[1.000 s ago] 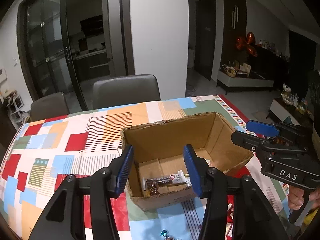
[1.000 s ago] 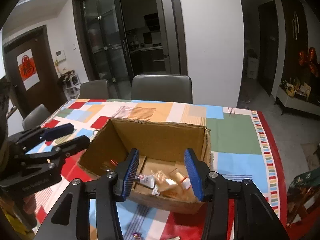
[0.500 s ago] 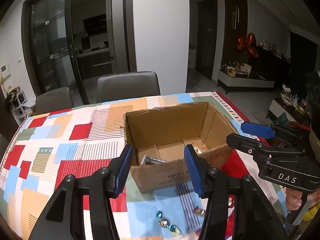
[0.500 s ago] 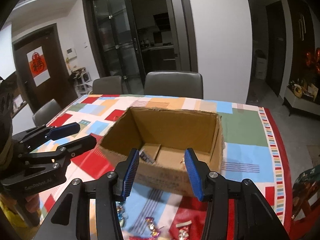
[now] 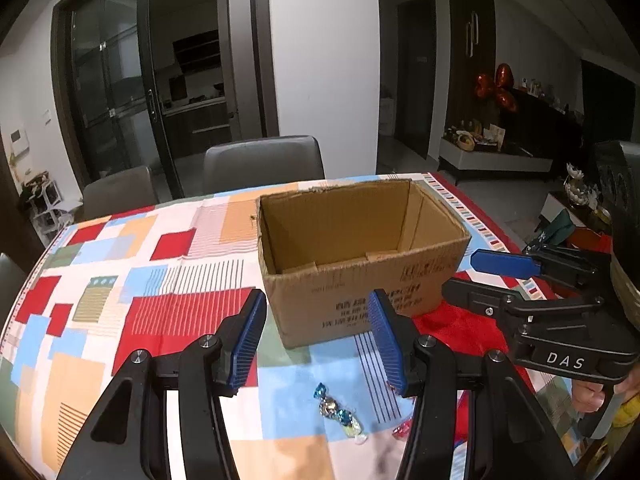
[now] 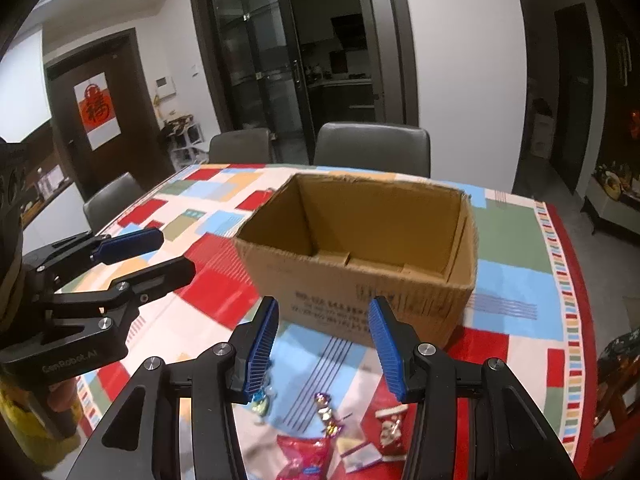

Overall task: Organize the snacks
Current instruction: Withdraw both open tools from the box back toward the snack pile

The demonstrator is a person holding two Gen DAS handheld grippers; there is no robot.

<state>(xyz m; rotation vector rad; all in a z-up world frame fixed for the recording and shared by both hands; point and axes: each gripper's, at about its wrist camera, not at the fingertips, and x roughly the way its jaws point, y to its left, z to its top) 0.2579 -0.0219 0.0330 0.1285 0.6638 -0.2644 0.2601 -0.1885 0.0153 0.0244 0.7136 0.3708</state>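
Snacks are coming into sight below the cardboard box (image 5: 360,264). From the left wrist, the left tongs (image 5: 316,344) are backing off the box, released and empty, now over a blue-wrapped candy (image 5: 338,412) on the desk (image 5: 120,280). From the right wrist, the right tongs (image 6: 322,350) are retreating likewise, empty, above candies (image 6: 326,412) and a red packet (image 6: 390,424); the next pick looks imminent.
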